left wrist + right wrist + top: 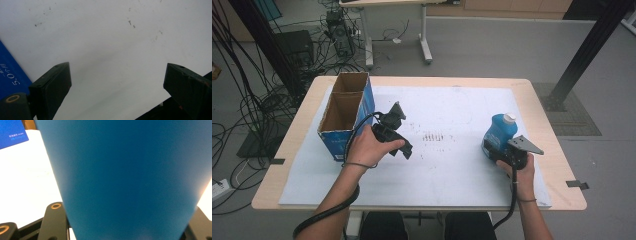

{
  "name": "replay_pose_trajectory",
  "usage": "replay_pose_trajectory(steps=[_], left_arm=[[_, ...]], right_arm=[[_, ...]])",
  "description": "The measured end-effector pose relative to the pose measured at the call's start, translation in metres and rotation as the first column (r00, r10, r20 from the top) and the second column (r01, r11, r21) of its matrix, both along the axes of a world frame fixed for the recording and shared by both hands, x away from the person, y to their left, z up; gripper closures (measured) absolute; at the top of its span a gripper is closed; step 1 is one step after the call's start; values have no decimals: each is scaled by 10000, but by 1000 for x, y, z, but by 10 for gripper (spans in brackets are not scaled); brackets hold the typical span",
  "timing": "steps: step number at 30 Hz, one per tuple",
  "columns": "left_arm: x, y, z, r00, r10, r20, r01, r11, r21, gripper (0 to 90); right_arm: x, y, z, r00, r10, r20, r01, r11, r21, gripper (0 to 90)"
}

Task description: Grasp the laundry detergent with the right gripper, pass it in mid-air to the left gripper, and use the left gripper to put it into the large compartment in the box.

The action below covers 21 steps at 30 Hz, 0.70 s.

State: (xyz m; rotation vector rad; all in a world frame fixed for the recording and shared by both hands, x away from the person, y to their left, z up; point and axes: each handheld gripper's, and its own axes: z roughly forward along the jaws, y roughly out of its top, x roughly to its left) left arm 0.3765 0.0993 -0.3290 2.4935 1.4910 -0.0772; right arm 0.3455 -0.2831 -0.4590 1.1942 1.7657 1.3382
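- Two risks apply to the right gripper [501, 150], which is clamped on the lower body of the blue bottle [500, 131]. The bottle stands upright near the right edge of the white sheet [462, 175], well apart from the cardboard box [344, 112].
- We judge the grip to be low on the bottle. If we lift quickly, the top-heavy body with its white cap [509, 118] can tip or rotate between the jaws.
- We judge the plastic wall to be smooth. A slack squeeze can let the bottle slide down and drop on the table [542, 100].
- We note that the left gripper [117, 85] stands with its jaws wide apart, holds nothing and hovers over the sheet just beside the box. A careless sweep of this hand can knock the light box [10, 75] out of position.
- We cannot see the pad contact in the right gripper view: the bottle [130, 180] covers the jaws almost completely.
- We cannot read the bottle label or judge its fill level.
- We cannot make out the floor of the two box compartments, since the box walls shade it.
- We cannot read the small print on the blue box side.
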Motion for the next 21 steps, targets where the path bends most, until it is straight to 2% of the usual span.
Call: replay_pose_trajectory(steps=[21], left_arm=[[0, -2, 0, 10000, -54, 6, 54, 10000, 26, 82]], right_arm=[[0, 0, 0, 10000, -15, 41, 15, 10000, 2, 406]])
